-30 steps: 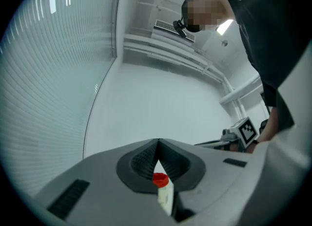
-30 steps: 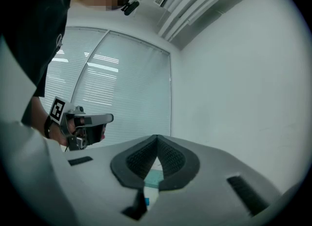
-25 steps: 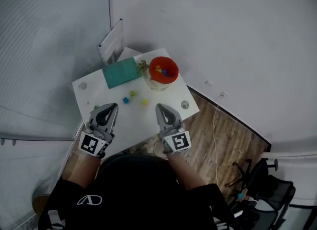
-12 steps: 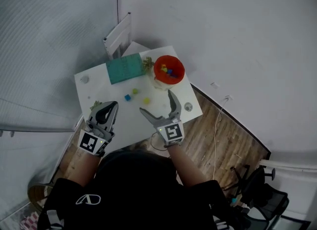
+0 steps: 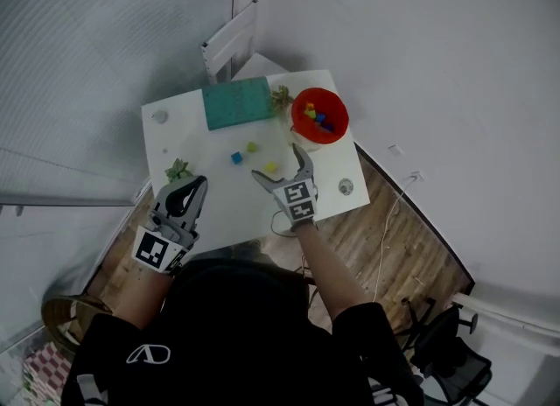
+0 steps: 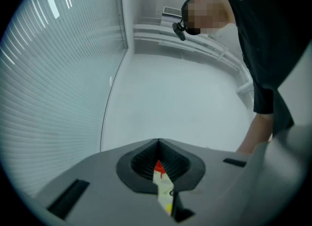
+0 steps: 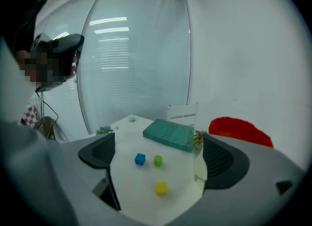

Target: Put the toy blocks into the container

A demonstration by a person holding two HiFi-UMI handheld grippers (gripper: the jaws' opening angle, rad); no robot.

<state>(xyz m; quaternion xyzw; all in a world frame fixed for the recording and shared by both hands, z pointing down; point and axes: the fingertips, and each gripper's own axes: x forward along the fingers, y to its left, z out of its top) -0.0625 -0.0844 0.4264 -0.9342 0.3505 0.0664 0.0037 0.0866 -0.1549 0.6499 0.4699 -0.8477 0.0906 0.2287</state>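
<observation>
Three loose blocks lie on the white table (image 5: 201,142): a yellow block (image 5: 271,167) (image 7: 161,187), a green block (image 5: 251,146) (image 7: 158,160) and a blue block (image 5: 236,157) (image 7: 140,159). The red container (image 5: 320,116) (image 7: 240,129) at the table's right end holds several coloured blocks. My right gripper (image 5: 282,164) (image 7: 158,171) is wide open just above the table, its jaws on either side of the yellow block, nothing between the pads. My left gripper (image 5: 187,192) (image 6: 157,144) hangs shut off the table's near left edge, holding nothing.
A teal box (image 5: 237,103) (image 7: 169,134) lies at the back of the table beside a small plant (image 5: 281,97). A white chair (image 5: 231,43) stands behind the table. A second small plant (image 5: 178,170) and two small round things (image 5: 346,187) sit near the table's edges.
My right gripper opened from shut to wide and moved forward over the table toward the yellow block. The left gripper stayed shut at the near left edge.
</observation>
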